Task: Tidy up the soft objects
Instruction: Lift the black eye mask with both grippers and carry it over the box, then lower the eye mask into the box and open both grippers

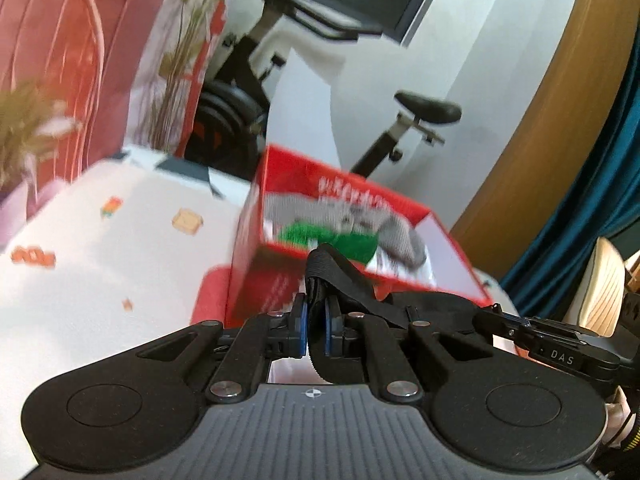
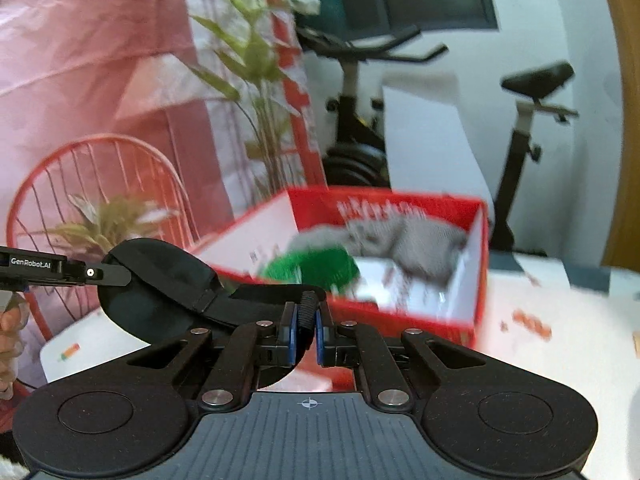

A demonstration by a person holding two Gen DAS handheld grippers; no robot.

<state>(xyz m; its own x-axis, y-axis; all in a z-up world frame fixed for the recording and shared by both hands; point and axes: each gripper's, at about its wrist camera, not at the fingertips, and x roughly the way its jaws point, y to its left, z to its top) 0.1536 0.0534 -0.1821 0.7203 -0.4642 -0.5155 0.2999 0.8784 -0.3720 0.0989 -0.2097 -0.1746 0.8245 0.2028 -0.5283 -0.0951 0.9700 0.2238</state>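
Both grippers hold one black sleep mask (image 2: 160, 284) stretched between them above the white table. My left gripper (image 1: 316, 308) is shut on one black end (image 1: 340, 268) of it. It also shows in the right wrist view, where the left gripper (image 2: 120, 274) pinches the padded part. My right gripper (image 2: 306, 312) is shut on the ribbed elastic strap (image 2: 307, 306), and it shows at the right edge as the right gripper (image 1: 486, 316). Just beyond stands an open red box (image 2: 400, 200) containing a grey knitted piece (image 2: 420, 248) and a green soft item (image 2: 316, 268). The same red box (image 1: 280, 172) holds the grey piece (image 1: 384, 224) and green item (image 1: 332, 240).
The table (image 1: 100, 240) has a white cloth with small coloured prints. Behind it are an exercise bike (image 2: 532, 80), a leaning white board (image 2: 432, 140), a red wire chair (image 2: 100, 168), plants (image 2: 248, 60) and a teal curtain (image 1: 600, 180). A person's hand (image 2: 8, 332) shows at the left edge.
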